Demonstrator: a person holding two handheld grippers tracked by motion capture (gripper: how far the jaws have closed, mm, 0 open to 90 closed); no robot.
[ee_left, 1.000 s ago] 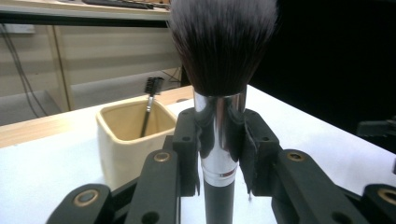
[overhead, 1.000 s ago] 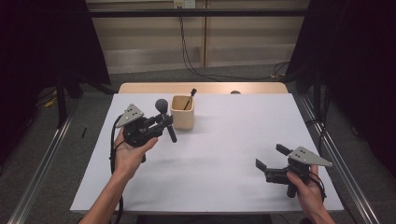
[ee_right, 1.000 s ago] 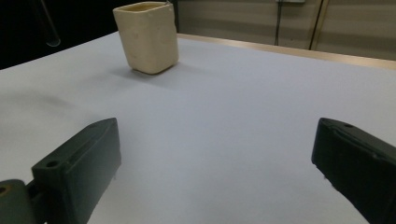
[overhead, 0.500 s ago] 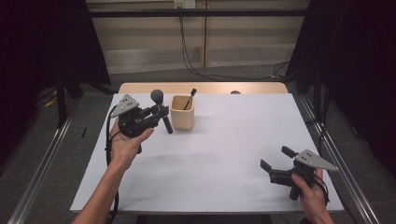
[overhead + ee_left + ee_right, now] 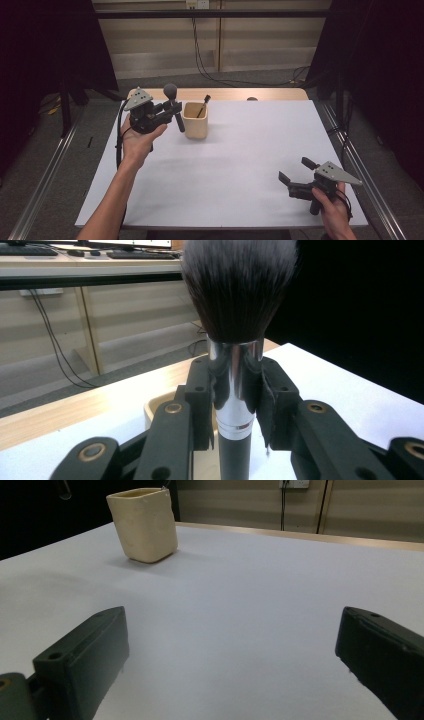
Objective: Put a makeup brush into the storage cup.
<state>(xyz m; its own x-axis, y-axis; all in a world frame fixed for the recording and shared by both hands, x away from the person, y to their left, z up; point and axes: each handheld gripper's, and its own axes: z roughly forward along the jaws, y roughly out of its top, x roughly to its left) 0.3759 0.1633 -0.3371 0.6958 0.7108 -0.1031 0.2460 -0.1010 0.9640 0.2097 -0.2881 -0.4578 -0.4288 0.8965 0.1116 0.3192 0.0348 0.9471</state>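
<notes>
A big makeup brush (image 5: 173,105) with dark bristles, a silver ferrule and a black handle is held nearly upright, bristles up. My left gripper (image 5: 170,111) is shut on it just left of a cream cup (image 5: 195,120), above the table. In the left gripper view the pads clamp the brush (image 5: 235,385) at its ferrule, and the cup's rim (image 5: 155,407) lies below and behind. A thin black tool (image 5: 202,106) leans inside the cup. My right gripper (image 5: 296,176) rests near the table's front right, open, nothing between its jaws. The cup (image 5: 143,524) stands far off in the right gripper view.
The white table top (image 5: 235,160) has a wooden strip (image 5: 260,94) along its far edge. Metal rails (image 5: 45,170) run along both sides of the table. Cables (image 5: 200,55) hang at the back wall.
My left gripper has carried the brush up and toward the far left, off from in front of the cup to its left side. The right gripper has barely shifted.
</notes>
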